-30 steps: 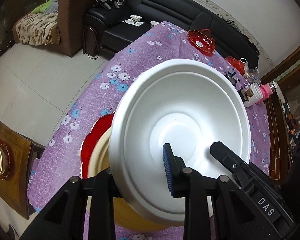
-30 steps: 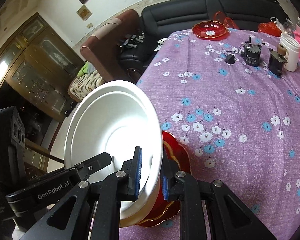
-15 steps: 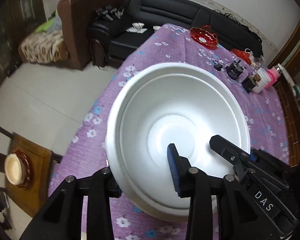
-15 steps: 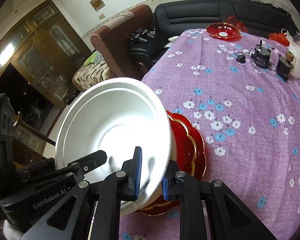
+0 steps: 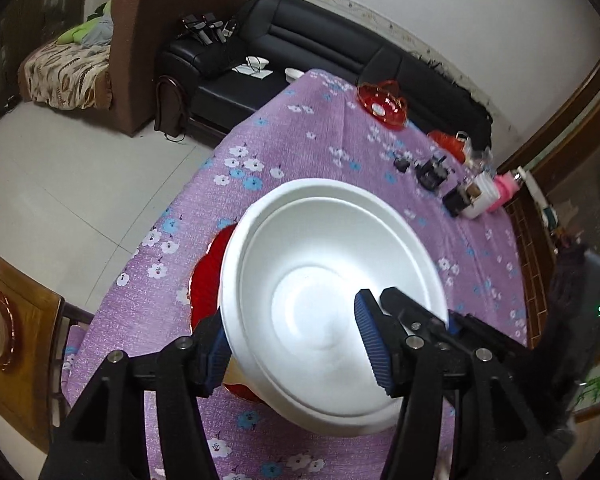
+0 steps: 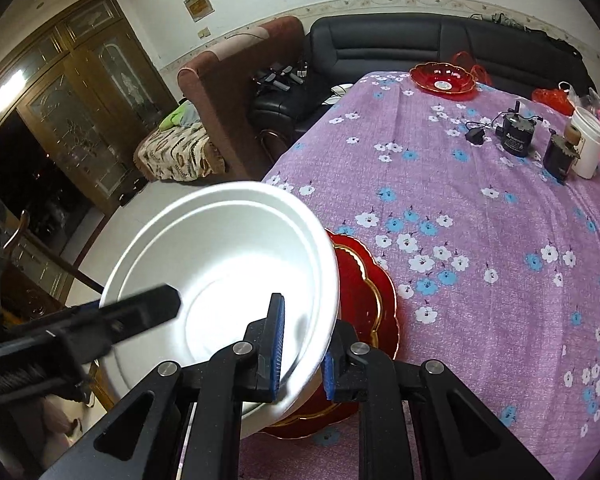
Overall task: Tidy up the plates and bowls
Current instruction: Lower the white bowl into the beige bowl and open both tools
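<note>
Now the white bowl [image 6: 220, 280] hangs tilted over the red plate [image 6: 364, 304] at the near edge of the purple table [image 6: 480, 220]. The right gripper [image 6: 302, 354] is clamped on the bowl's rim at about five o'clock, one pad inside, one outside. The left gripper [image 5: 296, 344] has its jaws opening; the bowl's rim at seven o'clock sits between them, the inner pad clear of the wall. At twelve o'clock, far across the table, lies a red dish [image 6: 444, 80].
</note>
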`<action>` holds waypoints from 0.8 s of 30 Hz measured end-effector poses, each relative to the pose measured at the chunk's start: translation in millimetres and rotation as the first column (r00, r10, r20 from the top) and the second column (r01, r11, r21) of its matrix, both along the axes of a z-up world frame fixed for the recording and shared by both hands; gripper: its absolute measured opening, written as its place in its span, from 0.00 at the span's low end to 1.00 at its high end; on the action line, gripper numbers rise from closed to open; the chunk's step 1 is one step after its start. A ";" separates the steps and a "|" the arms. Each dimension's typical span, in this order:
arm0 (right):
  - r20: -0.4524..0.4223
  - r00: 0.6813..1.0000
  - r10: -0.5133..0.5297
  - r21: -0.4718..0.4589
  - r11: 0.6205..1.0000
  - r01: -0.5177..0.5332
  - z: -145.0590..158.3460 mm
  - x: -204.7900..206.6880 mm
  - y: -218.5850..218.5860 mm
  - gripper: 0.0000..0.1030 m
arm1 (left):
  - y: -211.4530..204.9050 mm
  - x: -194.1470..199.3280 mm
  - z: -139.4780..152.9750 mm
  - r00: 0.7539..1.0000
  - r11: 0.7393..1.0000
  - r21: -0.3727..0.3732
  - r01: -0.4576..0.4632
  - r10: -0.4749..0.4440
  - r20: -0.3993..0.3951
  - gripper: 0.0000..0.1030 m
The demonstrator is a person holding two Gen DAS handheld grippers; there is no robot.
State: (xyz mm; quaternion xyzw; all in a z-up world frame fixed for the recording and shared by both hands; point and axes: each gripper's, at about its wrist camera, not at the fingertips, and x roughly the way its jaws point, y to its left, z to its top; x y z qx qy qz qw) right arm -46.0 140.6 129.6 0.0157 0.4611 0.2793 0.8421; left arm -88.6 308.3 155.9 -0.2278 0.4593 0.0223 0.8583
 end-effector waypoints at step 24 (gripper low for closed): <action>0.108 0.994 0.013 -0.122 0.993 0.000 2.9 -8.5 20.4 0.17 | 64.5 -48.4 22.3 0.950 0.974 -0.136 -0.183 0.211 0.228 0.73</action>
